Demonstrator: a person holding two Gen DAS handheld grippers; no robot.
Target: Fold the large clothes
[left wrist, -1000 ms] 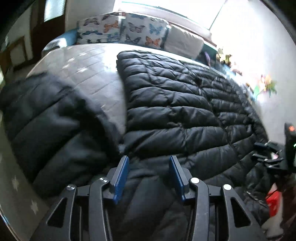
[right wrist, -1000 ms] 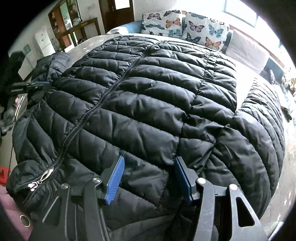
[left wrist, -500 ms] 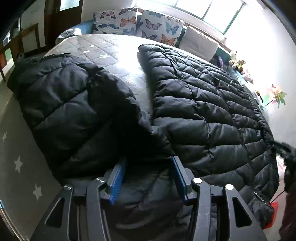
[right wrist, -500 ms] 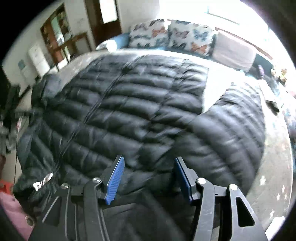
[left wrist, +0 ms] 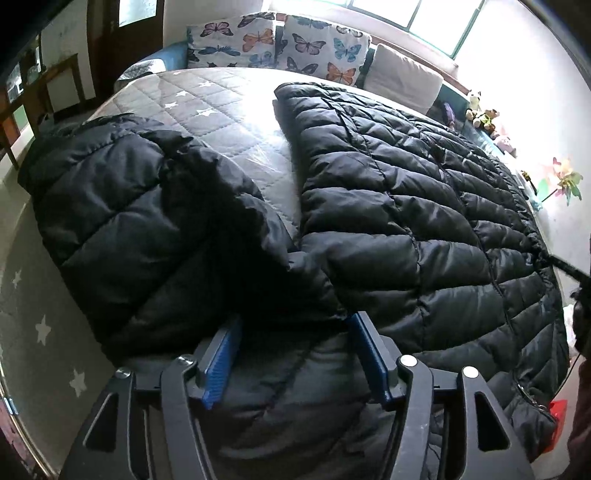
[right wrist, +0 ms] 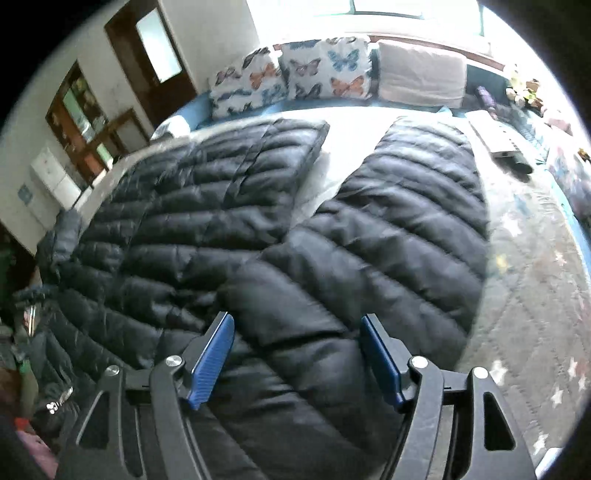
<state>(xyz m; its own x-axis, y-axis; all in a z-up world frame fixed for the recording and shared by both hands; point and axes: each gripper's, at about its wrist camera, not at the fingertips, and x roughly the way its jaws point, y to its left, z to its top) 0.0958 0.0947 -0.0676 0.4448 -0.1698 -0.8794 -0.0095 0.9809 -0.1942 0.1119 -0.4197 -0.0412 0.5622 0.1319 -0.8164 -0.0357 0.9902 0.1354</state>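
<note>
A black quilted puffer jacket [left wrist: 399, 206] lies spread across the bed [left wrist: 207, 99], its body flat on the star-printed quilted cover and its hem toward the pillows. In the left wrist view one sleeve [left wrist: 125, 221] is splayed out to the left of the body, with a wedge of bare cover between them; in the right wrist view the other sleeve [right wrist: 399, 236] angles away to the right, again with a pale strip of cover between it and the body. The left gripper [left wrist: 295, 358] hangs over the shoulder area where sleeve meets body; its jaws are opening, jacket fabric bulges between the blue pads, but the pads do not seem to press on it. The right gripper [right wrist: 297, 354] is over the base of the right sleeve, jaws also opening, puffy fabric lying between them without being pinched. Beyond the jacket, two butterfly pillows [left wrist: 277, 44] and a plain cushion [left wrist: 402, 81] line the head of the bed beneath a bright window [left wrist: 417, 14].
</note>
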